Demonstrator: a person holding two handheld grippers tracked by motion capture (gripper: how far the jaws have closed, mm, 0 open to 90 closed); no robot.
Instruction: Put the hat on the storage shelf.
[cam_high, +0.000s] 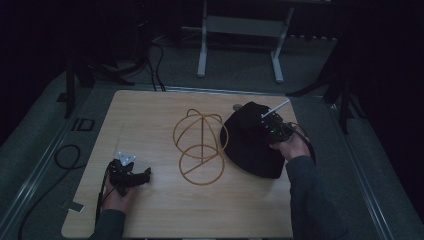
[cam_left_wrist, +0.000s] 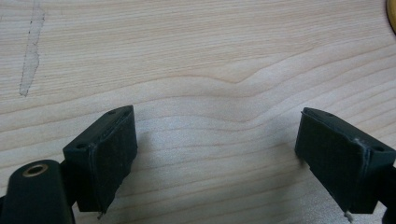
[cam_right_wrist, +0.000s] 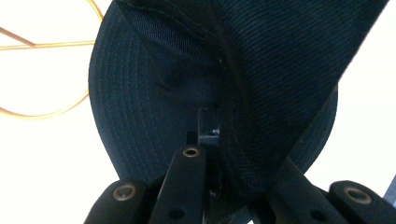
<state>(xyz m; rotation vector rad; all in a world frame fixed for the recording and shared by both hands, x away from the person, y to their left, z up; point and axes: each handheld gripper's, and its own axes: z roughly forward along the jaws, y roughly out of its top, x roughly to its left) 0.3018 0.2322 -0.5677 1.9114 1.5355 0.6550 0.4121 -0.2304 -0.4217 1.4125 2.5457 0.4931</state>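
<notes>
Hat (cam_high: 250, 142), black, brimmed, sits right of centre in the high view on the wooden desk (cam_high: 150, 115), its left brim just beside the gold wire stand (cam_high: 200, 142), maybe touching; we cannot tell. Our right gripper (cam_high: 270, 131) is over the hat's right side, held by the right hand (cam_high: 292, 147) coming in from the lower right of the frame. In the right gripper view the jaws are clamped on the dark fabric of the hat (cam_right_wrist: 210, 93), brim stitching at frame left, fabric bunched between them at lower centre, and the wire stand (cam_right_wrist: 46, 46) shows as gold curves at the upper left edge. Our left gripper (cam_high: 131, 175) is at the lower left of the high view, well apart from the hat, low over the desk, with the left hand (cam_high: 120, 197) behind it. In the left gripper view its jaws stand wide apart with nothing between them, bare wood grain of the desk (cam_left_wrist: 210, 70) beneath, a pale scuff mark (cam_left_wrist: 30, 60) at the upper left. A black cable (cam_high: 65, 155) loops on the floor left of the desk.
</notes>
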